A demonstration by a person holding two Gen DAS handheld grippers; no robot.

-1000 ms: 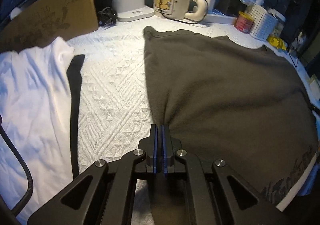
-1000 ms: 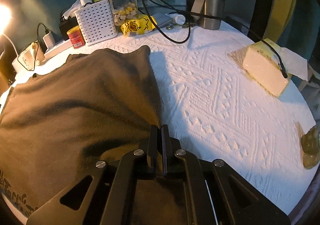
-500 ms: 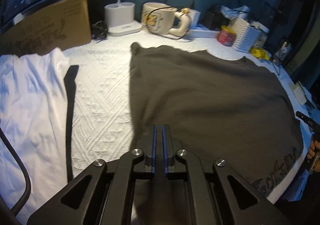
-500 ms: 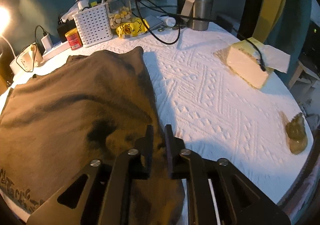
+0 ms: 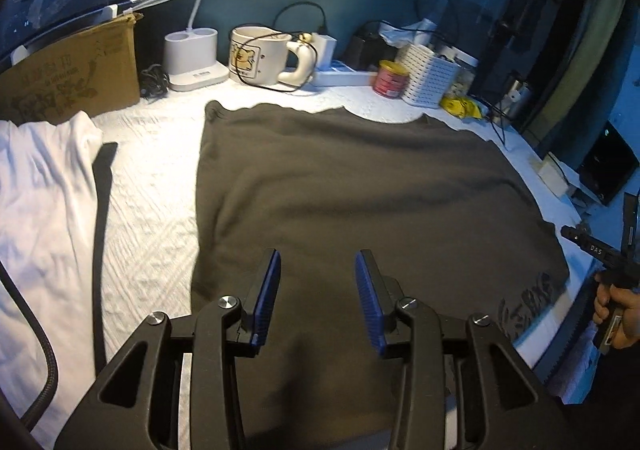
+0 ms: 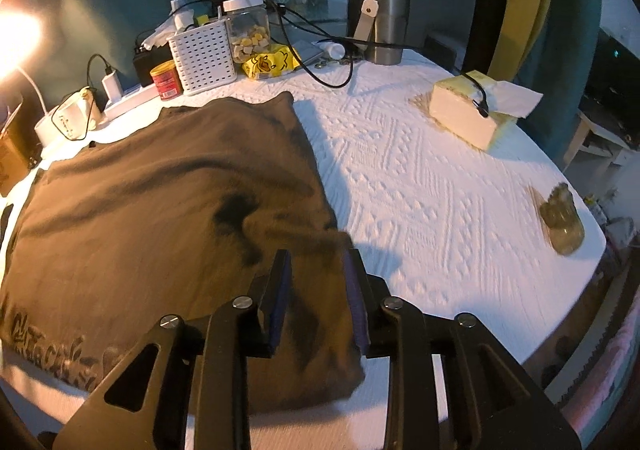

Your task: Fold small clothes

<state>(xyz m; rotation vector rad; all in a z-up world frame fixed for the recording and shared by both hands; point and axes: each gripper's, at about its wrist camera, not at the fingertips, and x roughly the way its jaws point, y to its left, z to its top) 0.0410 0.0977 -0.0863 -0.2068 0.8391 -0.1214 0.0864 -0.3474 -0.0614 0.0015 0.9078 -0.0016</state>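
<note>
Left wrist view: left tongs (image 5: 317, 282) tilt down over the dark shirt (image 5: 360, 185) spread flat on the white bench (image 5: 152, 185), jaws opening, gripping nothing. Right tongs (image 6: 316, 282) angle down over the shirt's near right corner, jaws opening, cloth below but not pinched. A hand (image 5: 618, 310) shows at the right edge.

"DAS" on the black hand-held gripper (image 5: 600, 250) at right; shirt print illegible.

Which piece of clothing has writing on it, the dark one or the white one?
The dark shirt, spread flat mid-table, has lettering printed near its front edge. The white garment, crumpled at the left, shows none.
</note>
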